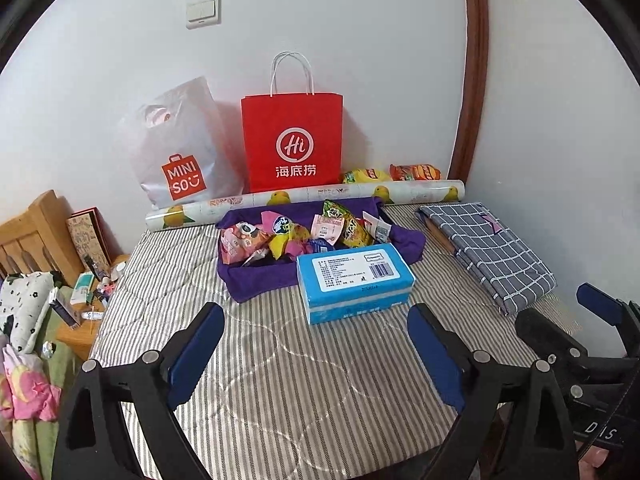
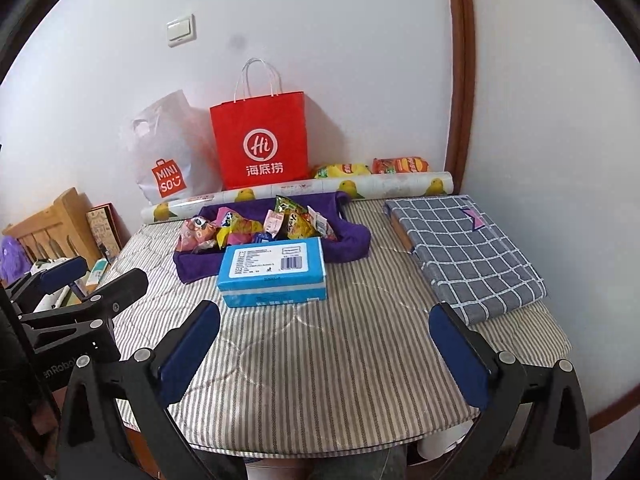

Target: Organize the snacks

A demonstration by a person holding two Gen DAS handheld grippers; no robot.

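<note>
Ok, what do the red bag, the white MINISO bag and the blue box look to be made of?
Red bag: matte paper by the look, with crisp flat panels and twisted white cord handles. White bag: thin glossy plastic, with soft wrinkles, a sheen and a die-cut handle hole. Blue box: hard to tell; it holds a boxy shape, yet its shiny face suggests plastic film wrap rather than bare card.

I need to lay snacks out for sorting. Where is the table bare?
Bare: striped cloth between blue box and near edge, and left of purple tray. Crowded: back wall, with bags, roll and chip packets.
</note>
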